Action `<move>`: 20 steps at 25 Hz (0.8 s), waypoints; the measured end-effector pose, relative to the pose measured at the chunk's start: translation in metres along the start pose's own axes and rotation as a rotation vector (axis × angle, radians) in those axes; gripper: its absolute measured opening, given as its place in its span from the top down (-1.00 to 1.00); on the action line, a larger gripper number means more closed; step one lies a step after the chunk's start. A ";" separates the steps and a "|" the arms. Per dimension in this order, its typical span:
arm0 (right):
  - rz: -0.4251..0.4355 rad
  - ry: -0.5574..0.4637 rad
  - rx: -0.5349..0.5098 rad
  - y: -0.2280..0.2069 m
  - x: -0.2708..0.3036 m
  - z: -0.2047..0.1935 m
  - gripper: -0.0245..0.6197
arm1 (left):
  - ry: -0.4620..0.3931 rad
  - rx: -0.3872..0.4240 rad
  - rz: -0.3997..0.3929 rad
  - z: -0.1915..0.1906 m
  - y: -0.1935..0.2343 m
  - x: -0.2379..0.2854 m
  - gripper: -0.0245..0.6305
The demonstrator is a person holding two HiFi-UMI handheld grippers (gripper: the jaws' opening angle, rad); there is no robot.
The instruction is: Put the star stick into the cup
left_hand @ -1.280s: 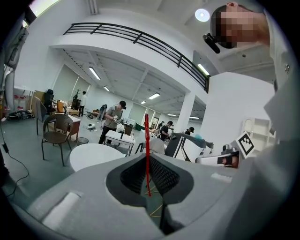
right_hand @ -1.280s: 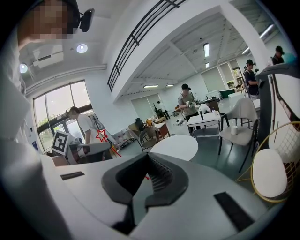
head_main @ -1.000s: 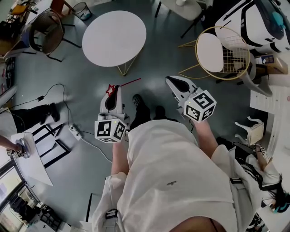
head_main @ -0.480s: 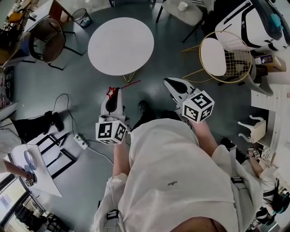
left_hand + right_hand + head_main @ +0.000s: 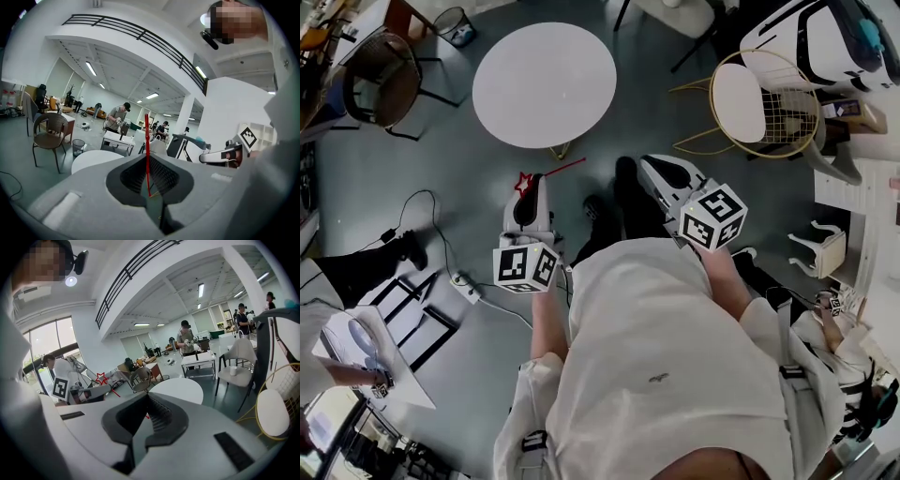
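The star stick [image 5: 555,171] is a thin red rod with a red outlined star [image 5: 523,183] at its left end. My left gripper [image 5: 532,180] is shut on the rod, which stands upright between the jaws in the left gripper view [image 5: 147,150]. The right gripper view shows the star [image 5: 100,377] beside the left gripper [image 5: 89,392]. My right gripper [image 5: 649,164] is held level at the right, jaws together and holding nothing. A white cup [image 5: 233,371] stands on a small pale table [image 5: 239,376] far ahead on the right.
A round white table [image 5: 546,84] stands just ahead on the grey floor. A gold wire chair [image 5: 750,103] is at the right and a woven chair [image 5: 380,80] at the far left. A cable and power strip [image 5: 464,281] lie on the floor at the left. People work at desks in the distance.
The person carrying the grippers has stepped forward, one foot now ahead between the grippers. The left gripper still holds the star stick; both grippers keep their pose.
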State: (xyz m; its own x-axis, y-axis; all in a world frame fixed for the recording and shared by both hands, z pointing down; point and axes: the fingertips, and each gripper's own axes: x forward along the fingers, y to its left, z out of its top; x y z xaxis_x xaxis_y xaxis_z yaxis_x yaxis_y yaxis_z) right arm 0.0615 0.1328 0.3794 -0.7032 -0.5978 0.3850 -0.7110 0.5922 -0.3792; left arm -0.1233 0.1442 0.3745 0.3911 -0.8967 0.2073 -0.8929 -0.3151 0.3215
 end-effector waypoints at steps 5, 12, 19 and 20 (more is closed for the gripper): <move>0.018 0.004 0.001 -0.002 0.013 0.005 0.90 | 0.016 -0.005 0.017 0.000 0.008 0.005 0.85; 0.067 -0.008 -0.002 -0.011 0.047 0.032 0.90 | 0.012 0.010 0.050 0.020 0.023 0.026 0.85; 0.099 -0.029 -0.006 -0.058 0.078 0.077 0.90 | 0.019 0.035 0.065 0.043 0.027 0.088 0.85; 0.102 -0.030 -0.006 -0.064 0.081 0.082 0.90 | 0.019 0.043 0.064 0.047 0.026 0.095 0.85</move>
State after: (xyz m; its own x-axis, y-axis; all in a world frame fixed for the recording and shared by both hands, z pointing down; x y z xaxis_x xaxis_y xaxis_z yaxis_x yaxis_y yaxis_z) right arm 0.0503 0.0021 0.3661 -0.7717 -0.5502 0.3191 -0.6358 0.6539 -0.4101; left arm -0.1197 0.0361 0.3594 0.3363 -0.9096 0.2441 -0.9249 -0.2703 0.2672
